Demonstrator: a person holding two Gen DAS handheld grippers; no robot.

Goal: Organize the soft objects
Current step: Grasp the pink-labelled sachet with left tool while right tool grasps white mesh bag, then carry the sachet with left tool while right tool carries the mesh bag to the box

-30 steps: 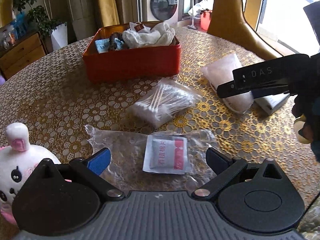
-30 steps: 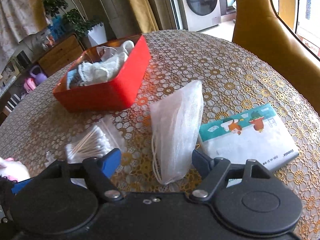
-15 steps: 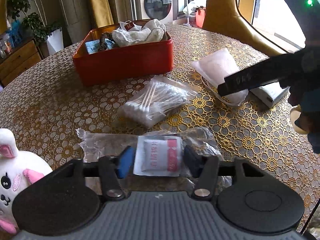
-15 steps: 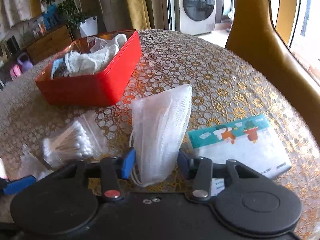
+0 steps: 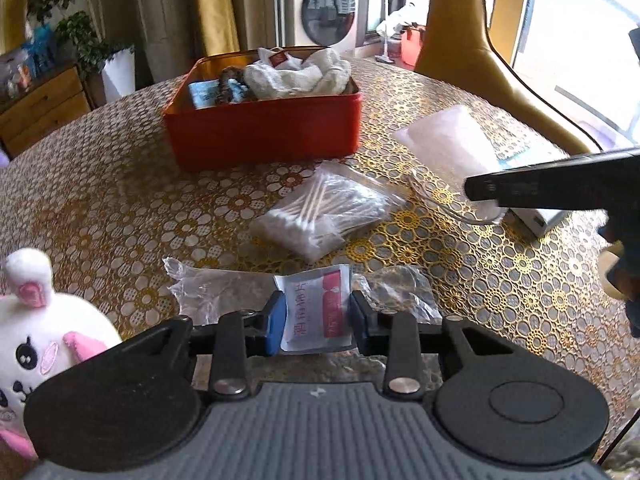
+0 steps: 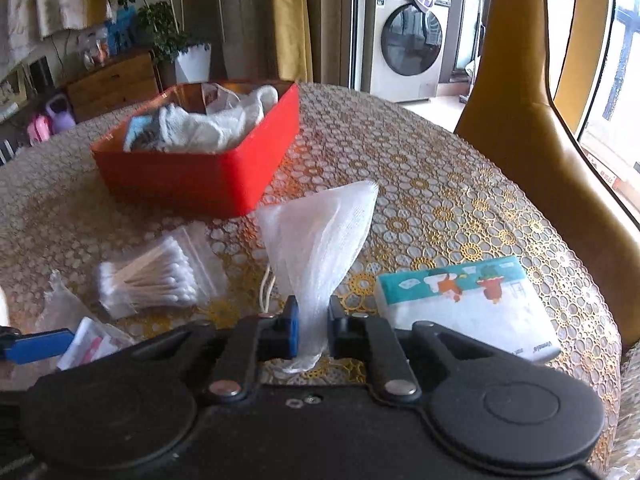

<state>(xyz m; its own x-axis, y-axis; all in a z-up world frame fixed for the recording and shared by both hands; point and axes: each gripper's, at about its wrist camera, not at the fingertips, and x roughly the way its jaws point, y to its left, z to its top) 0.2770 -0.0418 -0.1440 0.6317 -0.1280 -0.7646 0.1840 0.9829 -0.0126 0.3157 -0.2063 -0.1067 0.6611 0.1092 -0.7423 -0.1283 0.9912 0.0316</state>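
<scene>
Left gripper [image 5: 316,322] jaws closing on a flat white-and-red sachet [image 5: 316,312]; right gripper [image 6: 313,330] jaws closing, pinching a bunched white mesh bag [image 6: 320,240] rising between them.

A small white sachet [image 5: 314,308] with red print sits low in the centre of the left wrist view, on a crumpled clear bag [image 5: 208,288] and pinched at both side edges. A clear bag of cotton swabs [image 5: 320,216] lies flat mid-frame, and a red tin [image 5: 264,132], heaped with white cloths [image 5: 296,72], stands upper centre. In the right wrist view, a white mesh pouch [image 6: 320,240] is squeezed narrow at its lower end, fanning upward at centre, with a printed tissue pack [image 6: 464,304] flat at right.
</scene>
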